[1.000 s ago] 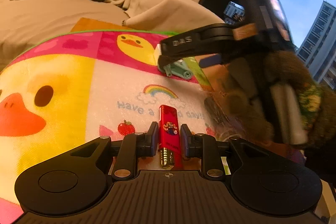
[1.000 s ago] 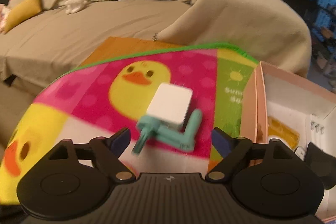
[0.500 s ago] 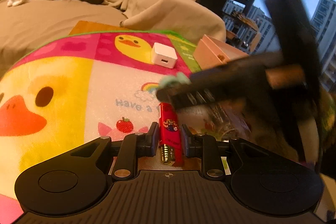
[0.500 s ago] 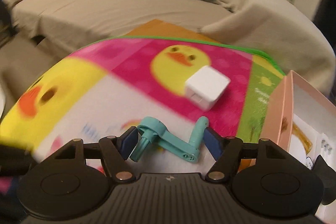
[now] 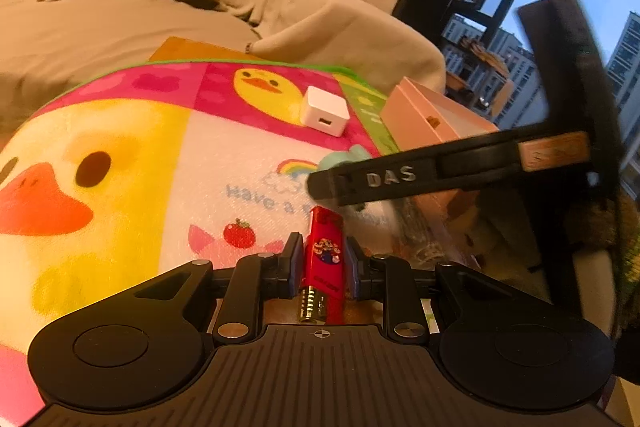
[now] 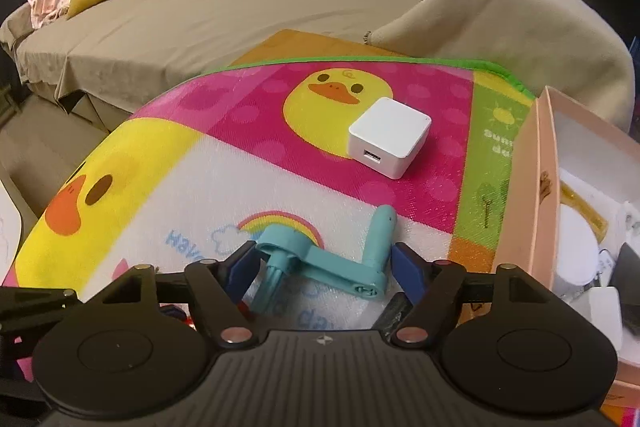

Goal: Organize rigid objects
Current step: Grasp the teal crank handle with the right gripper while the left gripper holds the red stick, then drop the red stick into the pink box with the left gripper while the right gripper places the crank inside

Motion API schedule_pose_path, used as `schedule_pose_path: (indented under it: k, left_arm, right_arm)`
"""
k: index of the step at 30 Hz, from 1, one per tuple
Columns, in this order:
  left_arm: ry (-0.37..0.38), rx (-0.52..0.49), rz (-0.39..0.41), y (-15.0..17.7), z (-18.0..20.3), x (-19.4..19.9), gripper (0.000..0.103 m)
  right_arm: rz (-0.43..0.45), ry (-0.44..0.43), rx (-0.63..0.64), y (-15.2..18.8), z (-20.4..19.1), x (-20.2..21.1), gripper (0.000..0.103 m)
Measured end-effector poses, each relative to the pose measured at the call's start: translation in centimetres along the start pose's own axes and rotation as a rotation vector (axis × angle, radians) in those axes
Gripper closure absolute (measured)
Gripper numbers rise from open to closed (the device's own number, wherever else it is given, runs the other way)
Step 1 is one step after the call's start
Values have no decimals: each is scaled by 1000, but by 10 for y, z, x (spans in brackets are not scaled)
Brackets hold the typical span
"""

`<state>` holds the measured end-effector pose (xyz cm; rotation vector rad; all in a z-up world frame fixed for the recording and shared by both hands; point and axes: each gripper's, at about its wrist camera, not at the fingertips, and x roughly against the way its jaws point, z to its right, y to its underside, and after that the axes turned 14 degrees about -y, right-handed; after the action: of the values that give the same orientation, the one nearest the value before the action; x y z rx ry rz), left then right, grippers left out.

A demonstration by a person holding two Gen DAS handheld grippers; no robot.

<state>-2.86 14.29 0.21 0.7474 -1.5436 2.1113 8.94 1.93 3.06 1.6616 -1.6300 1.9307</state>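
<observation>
My left gripper is shut on a red lighter, holding it upright over the duck-print mat. My right gripper has its jaws closed against both ends of a teal crank handle that lies on the mat. The right gripper's black finger crosses the left wrist view just beyond the lighter, with a bit of the teal crank showing behind it. A white USB charger cube sits on the mat farther back; it also shows in the left wrist view.
A pink open box stands at the mat's right edge, with white and yellow items inside; it also shows in the left wrist view. A beige covered sofa lies behind. A window is at the far right.
My right gripper came down around the teal crank and closed on it, pulling it nearer and away from the charger. My left gripper kept holding the lighter.
</observation>
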Motion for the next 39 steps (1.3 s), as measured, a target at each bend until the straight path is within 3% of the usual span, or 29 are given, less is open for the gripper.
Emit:
schedule_pose_path:
  k: [5, 11, 14, 18, 21, 24, 26, 31, 34, 39]
  left_arm:
    - [-34, -41, -11, -2, 8, 3, 77]
    - [-96, -270, 10, 13, 35, 19, 76]
    - [-91, -271, -17, 17, 38, 27, 77]
    - [-49, -252, -93, 16, 42, 34, 77]
    - [-20, -387, -137, 19, 63, 44, 77]
    - [111, -382, -210, 6, 74, 56, 77]
    - [150, -390, -187, -11, 85, 65, 77]
    - [155, -480, -21, -62, 134, 60, 77]
    - [126, -467, 50, -91, 168, 26, 77]
    - [101, -377, 32, -124, 216, -57, 77]
  right_arm:
    - [66, -19, 17, 8, -6, 37, 34]
    - [220, 6, 58, 28, -6, 114, 34]
    - [275, 62, 75, 44, 2, 146, 34]
    - [291, 139, 63, 73, 20, 172, 34]
    - [273, 172, 32, 99, 34, 182, 34]
    - [257, 198, -16, 125, 49, 189, 34]
    - [259, 219, -58, 139, 61, 194, 34]
    - [307, 236, -164, 160, 85, 205, 34]
    - [336, 230, -197, 162, 92, 205, 34]
    - [359, 239, -209, 163, 101, 201, 34]
